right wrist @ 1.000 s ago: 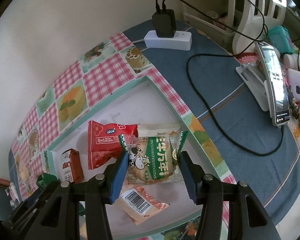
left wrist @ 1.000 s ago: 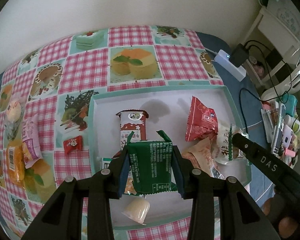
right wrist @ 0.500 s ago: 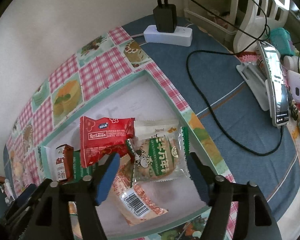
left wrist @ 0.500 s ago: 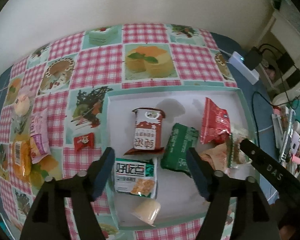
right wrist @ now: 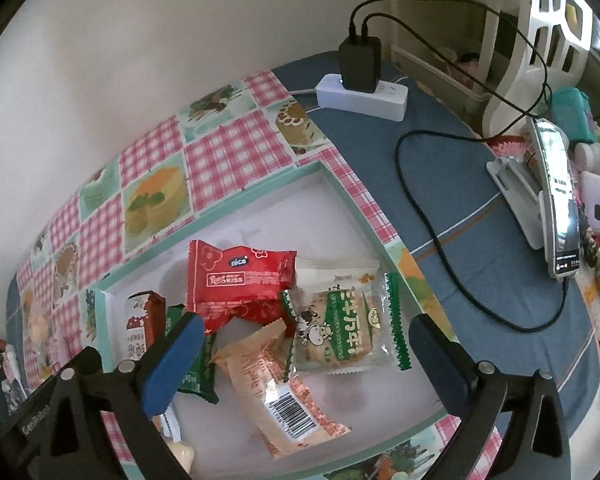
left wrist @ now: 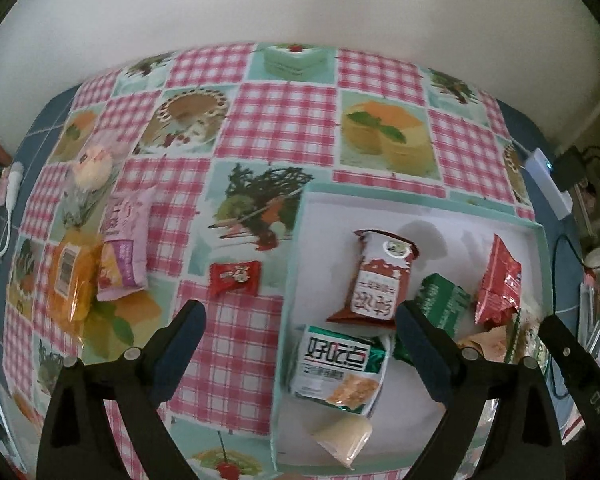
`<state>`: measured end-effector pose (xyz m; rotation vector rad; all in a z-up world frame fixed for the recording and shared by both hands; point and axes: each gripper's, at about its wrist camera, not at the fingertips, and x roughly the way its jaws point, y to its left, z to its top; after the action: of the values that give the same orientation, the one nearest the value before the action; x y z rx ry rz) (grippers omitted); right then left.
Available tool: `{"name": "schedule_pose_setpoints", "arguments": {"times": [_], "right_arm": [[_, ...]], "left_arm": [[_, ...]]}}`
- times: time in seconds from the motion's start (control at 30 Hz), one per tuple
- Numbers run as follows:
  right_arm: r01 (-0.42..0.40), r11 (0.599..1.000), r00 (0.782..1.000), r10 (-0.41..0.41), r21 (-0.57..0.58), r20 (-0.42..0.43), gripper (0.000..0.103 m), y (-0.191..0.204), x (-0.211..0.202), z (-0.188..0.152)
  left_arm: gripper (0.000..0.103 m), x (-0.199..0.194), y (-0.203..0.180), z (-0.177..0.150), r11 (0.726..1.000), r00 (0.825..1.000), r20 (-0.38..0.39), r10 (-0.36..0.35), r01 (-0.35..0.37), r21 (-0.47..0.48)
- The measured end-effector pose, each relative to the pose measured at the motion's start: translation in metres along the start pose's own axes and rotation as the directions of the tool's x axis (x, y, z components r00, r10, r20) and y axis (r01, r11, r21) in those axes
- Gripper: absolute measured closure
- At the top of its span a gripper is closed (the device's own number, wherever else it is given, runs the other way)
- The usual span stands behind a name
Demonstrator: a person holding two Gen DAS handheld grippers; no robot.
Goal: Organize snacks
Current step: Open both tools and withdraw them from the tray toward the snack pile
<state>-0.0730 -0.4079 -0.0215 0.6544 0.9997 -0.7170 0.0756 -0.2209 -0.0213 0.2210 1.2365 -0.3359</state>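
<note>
A white tray with a teal rim (left wrist: 290, 280) lies on the checked tablecloth and holds several snacks. Among them are a brown-and-white packet (left wrist: 380, 280), a dark green packet (left wrist: 442, 304) and a red packet (right wrist: 240, 276). My left gripper (left wrist: 300, 312) hangs over the tray's left rim. Its jaws are opening and nothing is pressed between them. My right gripper (right wrist: 306, 326) is also opening, above the clear green cow biscuit packet (right wrist: 340, 332), which lies loose in the tray. Left of the tray lie a small red candy (left wrist: 234, 276), a purple packet (left wrist: 124, 248) and an orange packet (left wrist: 70, 280).
A white power strip with a black charger (right wrist: 364, 92) sits on the blue cloth beyond the tray. A black cable (right wrist: 428, 240) loops across that cloth. A phone on a stand (right wrist: 556, 200) and small clutter stand at the right. A wall borders the table's far side.
The left gripper let go of the green packet, which now lies in the tray, and moved left. The right gripper released the cow biscuit packet. Both jaws spread wide.
</note>
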Motion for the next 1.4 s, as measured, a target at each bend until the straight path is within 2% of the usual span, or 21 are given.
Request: {"name": "schedule_pose_setpoints", "arguments": {"times": [0.37,0.5,0.6,0.77,0.87,1.03,1.2,1.4], "right_arm": [[0.006,1.0,0.999,-0.005,-0.021,0.046,0.0,0.016,-0.035,-0.002],[-0.016,0.999,0.998,0.018,-0.035,0.064,0.0,0.03,-0.045,-0.005],[-0.025,0.997,0.999,0.028,-0.072,0.034,0.0,0.049,-0.037,-0.012],[-0.037,0.992,0.999,0.037,-0.119,-0.004,0.0,0.077,-0.029,-0.024],[-0.045,0.987,0.999,0.044,-0.154,-0.01,0.0,0.092,-0.029,-0.031],[-0.057,0.98,0.998,0.055,-0.191,-0.017,0.0,0.116,-0.03,-0.042],[-0.1,0.963,0.995,0.095,-0.252,-0.032,0.0,0.151,-0.032,-0.056],[-0.12,0.948,0.993,0.109,-0.295,-0.053,0.0,0.182,-0.029,-0.071]], "left_arm": [[0.007,-0.019,0.025,0.004,0.999,0.999,0.039,0.004,-0.002,-0.049],[0.007,-0.026,0.039,0.008,0.999,0.999,0.054,0.007,-0.005,-0.049],[0.007,-0.029,0.052,0.01,0.999,0.998,0.063,0.021,-0.018,-0.051],[0.007,-0.029,0.088,0.005,0.991,0.996,0.063,0.07,-0.062,-0.115],[0.007,-0.026,0.118,0.001,0.98,0.993,0.049,0.106,-0.096,-0.174],[0.007,-0.024,0.168,-0.003,0.953,0.994,0.034,0.101,-0.087,-0.289],[0.007,-0.028,0.214,-0.006,0.921,0.989,0.037,0.145,-0.121,-0.371],[0.007,-0.029,0.26,-0.013,0.882,0.99,0.031,0.137,-0.107,-0.459]]}}
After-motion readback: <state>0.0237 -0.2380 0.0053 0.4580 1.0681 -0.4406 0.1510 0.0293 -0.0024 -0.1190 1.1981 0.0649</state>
